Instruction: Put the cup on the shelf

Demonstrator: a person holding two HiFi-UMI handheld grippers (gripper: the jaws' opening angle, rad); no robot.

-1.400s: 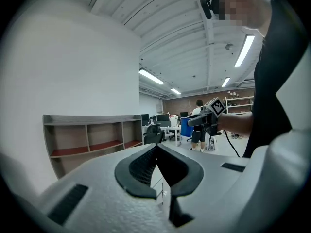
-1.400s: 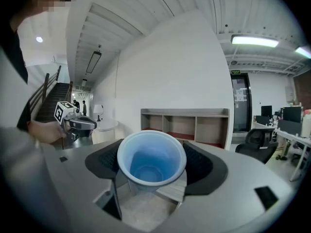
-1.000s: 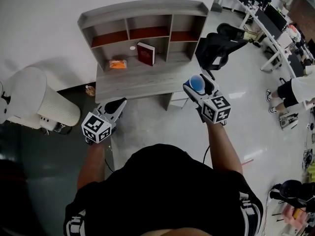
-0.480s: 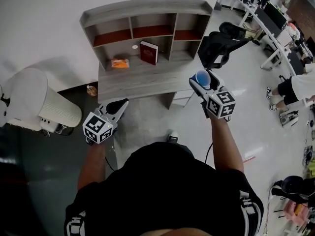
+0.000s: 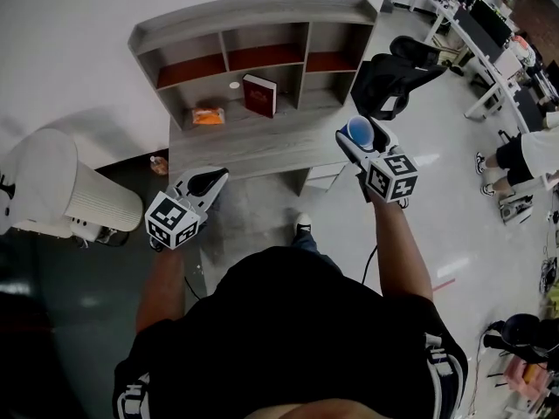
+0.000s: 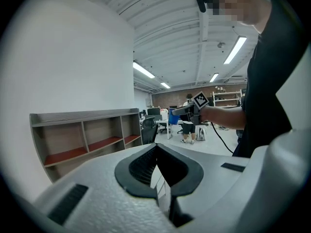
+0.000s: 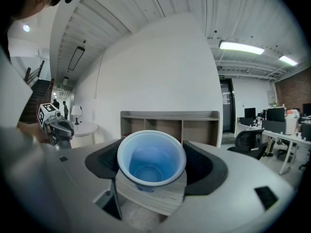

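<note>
Blue plastic, mouth up, the cup (image 5: 359,130) sits upright between the jaws of the right gripper (image 5: 361,140), which pinch it from both sides. In the right gripper view the black pads press against the wall of the cup (image 7: 151,160) just below the rim, and its inside looks empty. It is held out in the air over the floor, off the front right corner of the bench (image 5: 253,147) and apart from it.

On the bench stands the grey wooden shelf (image 5: 253,10), with three upper compartments whose floors are red-brown. In the open space below them a dark red book (image 5: 259,95) stands upright, an orange packet (image 5: 208,116) lies to its left, and a small white round thing (image 5: 234,85) sits behind them. A black office chair (image 5: 393,70) stands beside the shelf's right end.

The left gripper (image 5: 209,180) is held low over the floor in front of the bench's left part. In its own view the jaws of the left gripper (image 6: 156,152) meet at their tips with nothing between them.
</note>
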